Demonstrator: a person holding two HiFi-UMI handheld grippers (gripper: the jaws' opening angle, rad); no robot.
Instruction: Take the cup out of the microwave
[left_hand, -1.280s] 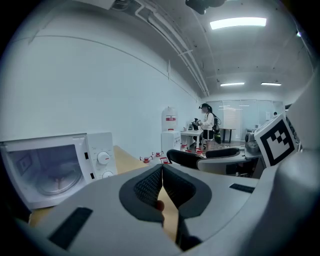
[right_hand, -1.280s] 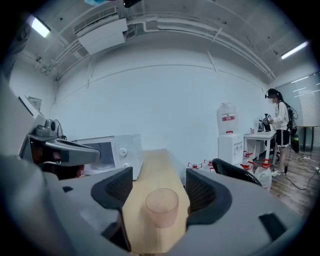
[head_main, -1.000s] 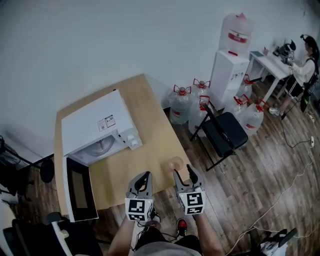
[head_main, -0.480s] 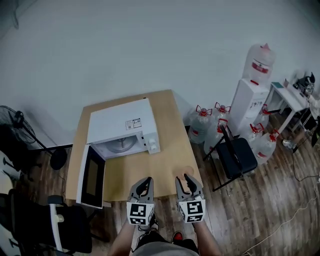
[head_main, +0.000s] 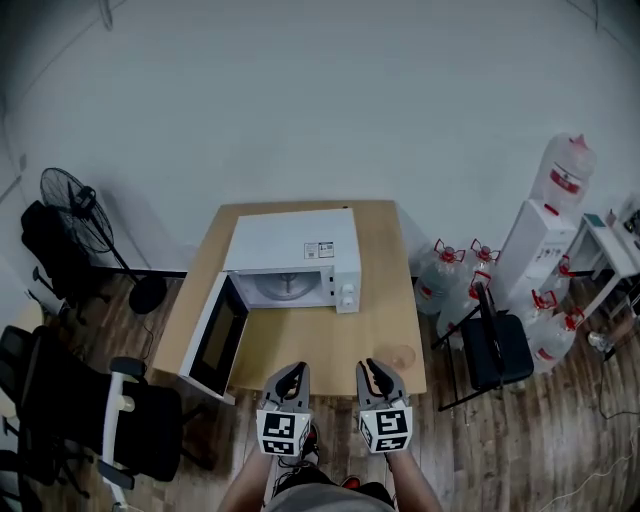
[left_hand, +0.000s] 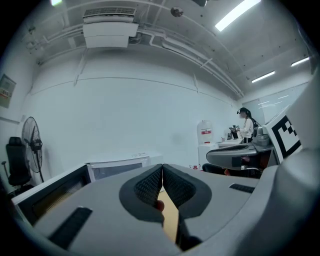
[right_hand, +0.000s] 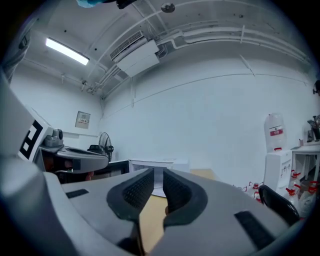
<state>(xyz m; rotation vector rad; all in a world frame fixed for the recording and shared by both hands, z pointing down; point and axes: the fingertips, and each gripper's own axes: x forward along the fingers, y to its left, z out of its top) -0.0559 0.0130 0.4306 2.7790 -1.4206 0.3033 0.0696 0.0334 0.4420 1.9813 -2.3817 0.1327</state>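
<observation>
Standing on the wooden worktop (head_main: 310, 348), the white microwave (head_main: 295, 245) has its door (head_main: 215, 338) swung wide to the left, and the glass turntable (head_main: 285, 288) shows in the bare cavity. The cup (head_main: 402, 355) sits outside the oven on the worktop's front right corner, to the right of the microwave and apart from it. Both grippers hang side by side over the worktop's front edge, pointing toward the oven. The left gripper (head_main: 291, 374) has its jaws pressed together at the tips with nothing between them. The right gripper (head_main: 374, 371) is near the cup but not touching it; its jaws have just been closing and now stand with only a narrow gap, holding nothing. A black office chair (head_main: 90, 410) stands left of the worktop, and a folding chair (head_main: 495, 348) and a water dispenser (head_main: 535, 240) stand to its right.
</observation>
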